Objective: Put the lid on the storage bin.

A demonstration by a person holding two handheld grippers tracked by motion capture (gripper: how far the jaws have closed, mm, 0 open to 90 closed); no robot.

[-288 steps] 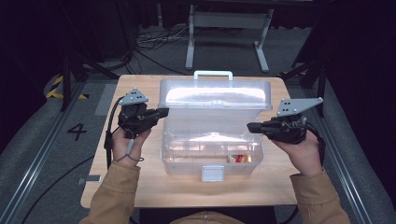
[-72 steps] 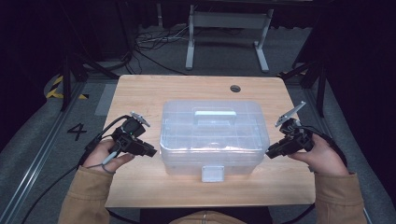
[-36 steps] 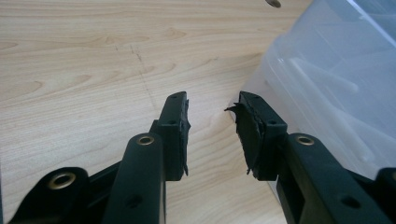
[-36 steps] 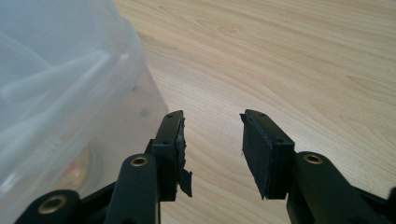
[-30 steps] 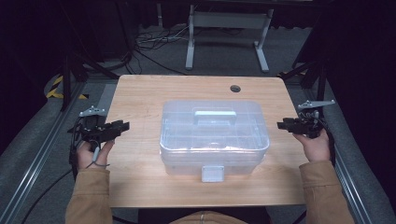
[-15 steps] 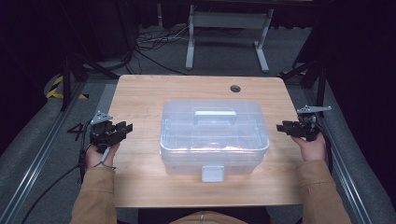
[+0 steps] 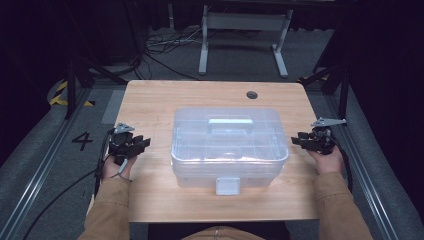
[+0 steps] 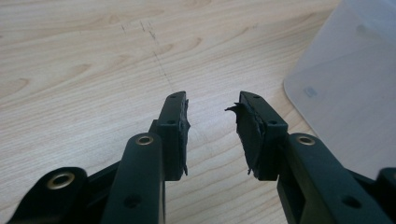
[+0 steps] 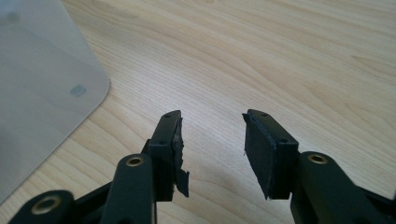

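A clear plastic storage box (image 7: 229, 146) with its lid shut and a handle on top sits in the middle of the wooden table (image 7: 150, 105). My left gripper (image 7: 142, 143) rests at the table's left edge, apart from the box, open with nothing between its jaws (image 8: 212, 109). The box corner (image 8: 345, 88) shows at the right of the left gripper view. My right gripper (image 7: 299, 140) is at the table's right edge, also open and empty (image 9: 212, 123). In the right gripper view the box corner (image 9: 42, 79) lies at the left.
A round cable hole (image 7: 252, 94) is in the table's far right part. A metal stand (image 7: 244, 30) and cables lie on the floor behind the table. Rails run along both sides of the table.
The box lid, open at first, has been shut. Both grippers have drawn away from the box to the table's side edges; in the last half second the left one shifted slightly toward the box.
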